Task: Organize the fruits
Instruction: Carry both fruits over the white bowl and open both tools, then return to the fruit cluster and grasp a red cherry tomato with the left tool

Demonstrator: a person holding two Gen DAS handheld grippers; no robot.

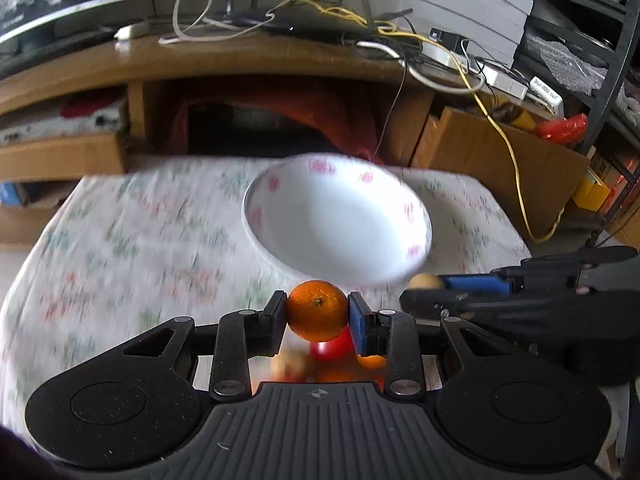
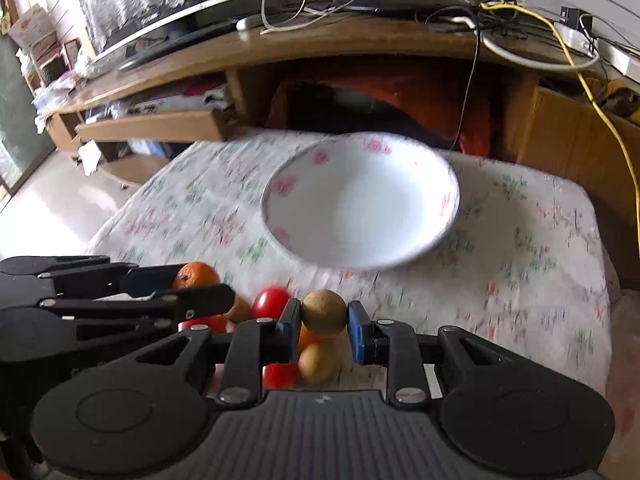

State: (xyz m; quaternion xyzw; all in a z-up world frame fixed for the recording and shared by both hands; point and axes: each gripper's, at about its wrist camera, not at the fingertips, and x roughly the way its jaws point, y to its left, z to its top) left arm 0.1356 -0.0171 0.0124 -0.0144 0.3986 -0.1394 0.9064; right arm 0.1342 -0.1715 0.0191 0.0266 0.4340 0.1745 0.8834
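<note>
Left claw (image 1: 317, 316) clenched on an orange (image 1: 317, 310), right claw (image 2: 324, 317) clenched on a tan round fruit (image 2: 324, 312), both just short of the empty white bowl (image 2: 360, 204). Narrow pad contact on round skins: risk of slipping, rolling off the desk (image 2: 520, 248).

- Soft daylight fills both views; the brightest patch is the pale floor (image 2: 48, 208) far to the left of the right gripper (image 2: 323, 317).
- Motion blur smears the white bowl (image 1: 336, 232) and the floral cloth (image 1: 132, 248) ahead of the left gripper (image 1: 317, 312), while the orange (image 1: 317, 310) it holds stays sharp.
- Fruit beneath each gripper is soft and out of focus.
- Glare gleams on the curved desk (image 2: 360, 40) beyond.
- Fisheye distortion bends that desk edge and darkens the frame corners.
</note>
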